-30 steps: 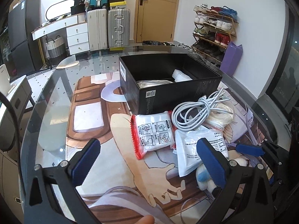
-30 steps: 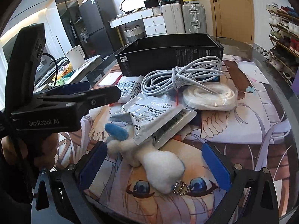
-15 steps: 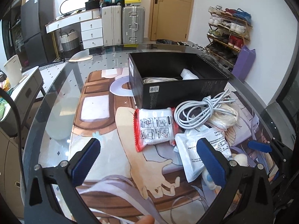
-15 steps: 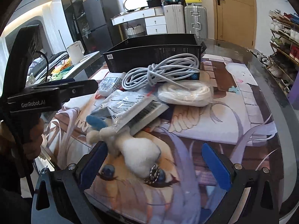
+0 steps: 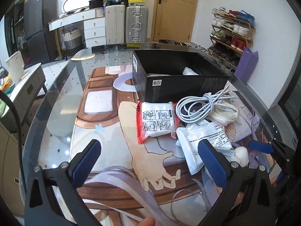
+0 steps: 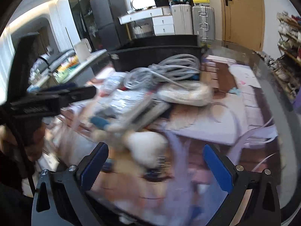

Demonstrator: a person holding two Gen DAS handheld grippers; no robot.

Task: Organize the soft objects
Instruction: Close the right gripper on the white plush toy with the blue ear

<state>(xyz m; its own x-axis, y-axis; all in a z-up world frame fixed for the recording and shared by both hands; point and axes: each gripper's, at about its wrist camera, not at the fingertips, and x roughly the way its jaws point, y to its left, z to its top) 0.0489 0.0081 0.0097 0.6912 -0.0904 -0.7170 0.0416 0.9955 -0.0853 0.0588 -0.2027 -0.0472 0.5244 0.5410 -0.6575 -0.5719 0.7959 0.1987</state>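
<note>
The soft things lie in 1 loose heap on the printed mat of the glass desk [image 5: 56, 113], pushed up against the near wall of the open black box [image 5: 180, 79], which reads as the place they are meant to go. Something white already shows inside it.

The red-edged wipes packet [image 5: 157, 121] lies flat just in front of the box. Beside it the coiled grey cable [image 5: 199, 107] rests partly on a bagged cream-coloured coil [image 5: 224, 113]. A white printed pouch [image 5: 205, 143] overlaps the near end of the heap, and the white plush toy [image 6: 148, 148] pokes out from under it, closest to the right gripper.

The left gripper [image 5: 148, 162] hovers over bare mat with its 2 blue pads spread wide and nothing between them, aimed toward the wipes packet. Held back like this, it leaves the heap free for the other hand.

The right gripper [image 6: 156, 167] is also spread and empty, low over the mat with the plush toy just ahead of its fingers. That view is heavily smeared, so finer contact cannot be told. The plush toy looks like the likeliest next pick: it is nearest, and lifting it should not drag the cable.
</note>
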